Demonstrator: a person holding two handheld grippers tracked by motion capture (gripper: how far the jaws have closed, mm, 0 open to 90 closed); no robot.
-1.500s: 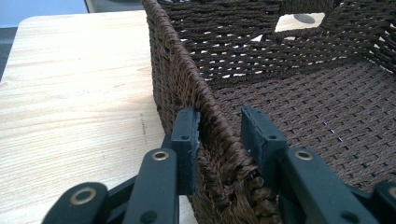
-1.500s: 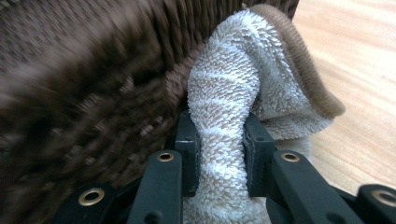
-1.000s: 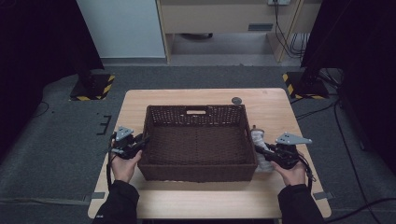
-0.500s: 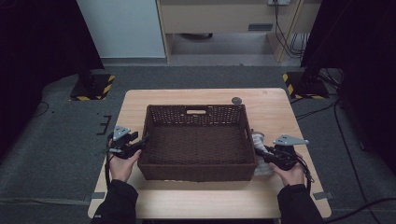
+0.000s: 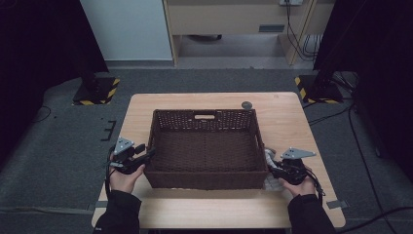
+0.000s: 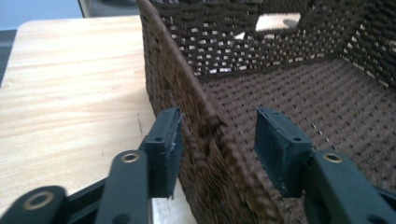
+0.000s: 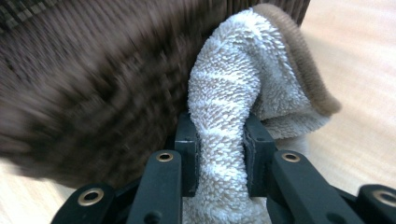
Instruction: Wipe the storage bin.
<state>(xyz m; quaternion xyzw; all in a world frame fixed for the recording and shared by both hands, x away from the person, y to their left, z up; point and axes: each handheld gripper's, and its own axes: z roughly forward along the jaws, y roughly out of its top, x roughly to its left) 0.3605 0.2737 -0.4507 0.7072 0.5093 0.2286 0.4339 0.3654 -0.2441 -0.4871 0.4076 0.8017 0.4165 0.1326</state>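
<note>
The right claw (image 7: 220, 140) pinches a fold of white towel (image 7: 243, 84) between its jaws, just outside the basket's (image 5: 204, 146) right wall; the cloth bulges up ahead of the claw and drapes to its right onto the worktop (image 5: 287, 117). Judging by that grip, the towel is meant to go over the rim into the basket, which looks bare inside.

The left claw (image 6: 219, 140) straddles the basket's left wall, one jaw outside, one inside. Its jaws have just been closing, yet they stand spread: the outer pad (image 6: 168, 140) sits near the weave, the inner one is clear of it. Likely this claw is there to steady the basket while the other loads it.
</note>
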